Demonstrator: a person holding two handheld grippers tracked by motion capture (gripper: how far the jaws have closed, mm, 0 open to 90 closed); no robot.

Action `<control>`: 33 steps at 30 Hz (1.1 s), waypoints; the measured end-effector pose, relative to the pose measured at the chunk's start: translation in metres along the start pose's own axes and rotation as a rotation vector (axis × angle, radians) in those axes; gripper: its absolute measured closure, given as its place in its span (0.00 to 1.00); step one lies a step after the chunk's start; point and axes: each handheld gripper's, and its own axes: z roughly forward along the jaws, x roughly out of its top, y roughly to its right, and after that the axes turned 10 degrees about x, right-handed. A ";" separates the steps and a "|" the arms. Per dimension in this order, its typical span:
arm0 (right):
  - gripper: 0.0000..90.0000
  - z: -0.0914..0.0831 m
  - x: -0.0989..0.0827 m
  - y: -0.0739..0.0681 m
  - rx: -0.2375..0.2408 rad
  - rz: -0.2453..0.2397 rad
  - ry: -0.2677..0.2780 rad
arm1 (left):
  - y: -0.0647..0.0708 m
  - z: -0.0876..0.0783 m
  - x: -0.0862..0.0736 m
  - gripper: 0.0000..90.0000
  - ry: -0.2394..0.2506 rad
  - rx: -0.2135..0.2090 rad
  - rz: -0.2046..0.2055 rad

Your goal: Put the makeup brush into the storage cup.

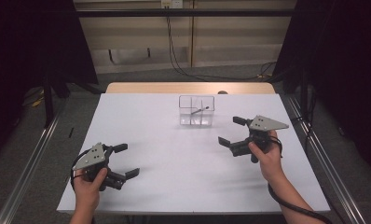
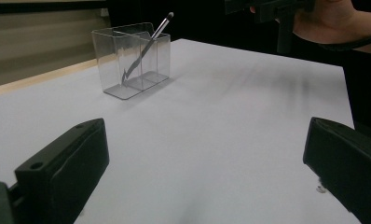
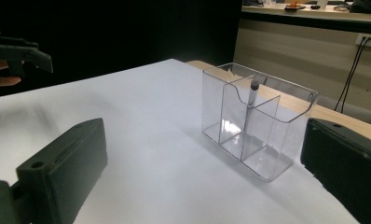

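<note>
Worktop (image 1: 174, 158): a white sheet over a wooden top; a strip of bare wood shows along the far edge, behind the clear organiser.
Clear organiser (image 1: 196, 110): stands upright on the far half of the worktop, a little short of the wooden strip, with partitions inside. White surface lies open on every side of it.
Brush (image 1: 200, 110): a thin dark-handled stick leaning inside the organiser, tip down in one compartment, its head resting over the rim. In the left gripper view the brush (image 2: 148, 44) slants up to the right above the organiser (image 2: 132, 60); in the right gripper view it (image 3: 251, 100) looks almost upright against a partition of the organiser (image 3: 258, 121).
Open room: the broad stretch of worktop on the near side of the organiser is bare, between the two grippers and out to the side edges.
Left gripper (image 1: 126, 160): well apart from the organiser, near the worktop's near-left corner, jaws spread wide with nothing between them, pointing right across the sheet.
Left hand (image 1: 88, 179): grips the tool from behind, forearm coming in over the near edge.
Right gripper (image 1: 232, 130): just right of the organiser and slightly nearer, jaws parted wide and empty, pointing left toward it.
Right hand (image 1: 266, 154): wraps the handle from below, wrist angled in from the near-right, cable trailing along the forearm.
</note>
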 end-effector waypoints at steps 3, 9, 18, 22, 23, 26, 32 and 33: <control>0.00 -0.002 -0.001 -0.001 0.002 -0.002 -0.002 | 0.000 0.000 0.000 0.00 -0.001 0.000 -0.002; 0.00 -0.005 -0.004 -0.003 0.003 -0.008 -0.004 | 0.000 0.000 0.000 0.00 0.000 0.001 -0.003; 0.00 -0.013 -0.009 -0.003 -0.002 -0.003 0.005 | 0.000 0.000 0.000 0.00 -0.001 0.003 -0.002; 0.00 -0.017 -0.010 -0.004 -0.004 -0.002 0.008 | 0.000 0.000 0.000 0.00 0.000 0.001 -0.002; 0.00 -0.019 -0.011 -0.004 -0.006 0.000 0.009 | 0.000 0.000 0.000 0.00 0.000 0.001 -0.002; 0.00 -0.021 -0.013 -0.004 -0.009 0.003 0.011 | 0.000 0.001 0.000 0.00 -0.002 0.002 0.003; 0.00 -0.026 -0.015 -0.004 -0.014 -0.001 0.013 | 0.000 0.001 0.000 0.00 -0.003 0.002 0.000; 0.00 -0.027 -0.015 -0.004 -0.014 -0.001 0.010 | 0.000 0.001 0.000 0.00 -0.003 0.002 -0.001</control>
